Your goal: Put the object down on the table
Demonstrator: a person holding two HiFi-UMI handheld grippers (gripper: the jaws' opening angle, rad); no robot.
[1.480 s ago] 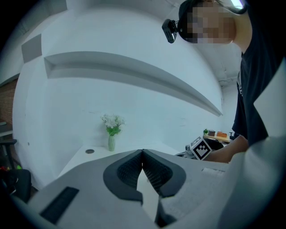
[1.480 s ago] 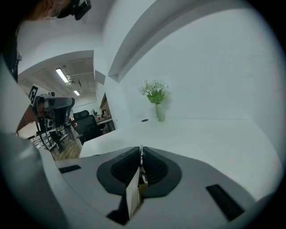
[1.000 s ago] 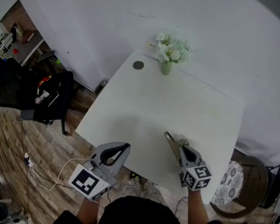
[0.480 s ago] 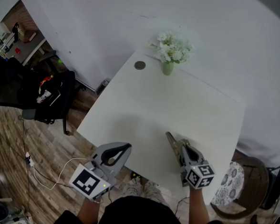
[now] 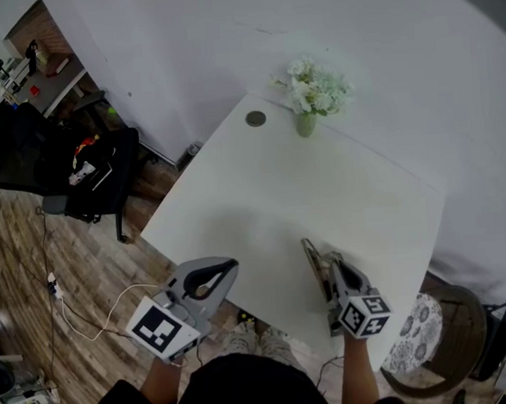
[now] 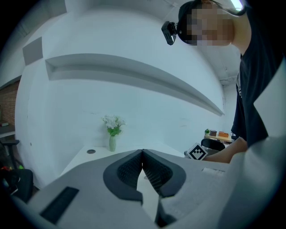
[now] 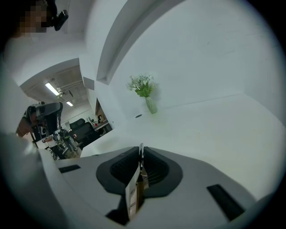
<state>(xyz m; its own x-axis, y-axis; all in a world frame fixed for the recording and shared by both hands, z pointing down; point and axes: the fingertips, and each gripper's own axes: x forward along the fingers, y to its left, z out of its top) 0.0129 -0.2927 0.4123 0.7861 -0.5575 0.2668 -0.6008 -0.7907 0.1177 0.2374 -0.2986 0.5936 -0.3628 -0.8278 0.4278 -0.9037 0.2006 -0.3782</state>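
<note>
**A:** How are the two hands set?

**B:** Both sit low in the head view, with the forearms coming up from the bottom edge. The left gripper (image 5: 228, 268) tilts only slightly downward. Its tips are at the near left edge of the table (image 5: 320, 179), and most of its body is over the wood floor (image 5: 85, 278). In the left gripper view, the left gripper (image 6: 142, 153) has its jaws meeting at the tips with nothing between them.

**A:** And the right?

**B:** The right gripper (image 5: 328, 263) is over the near part of the table, pointing away from the person and somewhat down. Its jaws have just been opening a little, but they stand narrow. The flat packet (image 7: 132, 193) sits edge-up between the pads (both pads look to touch it). From above, the flat packet (image 5: 309, 253) pokes out ahead of the tips as a thin brown strip. It is well apart from the vase of flowers (image 5: 304, 122) at the far corner.

**A:** What can't you make out?

**B:** I can't tell whether the packet's front end rests on the table or hangs just above it. The print on its white label is too small to read. The hands themselves are hidden under the gripper bodies and the marker cubes (image 5: 362, 316), and the person's trunk is cut off at the bottom edge.
</note>
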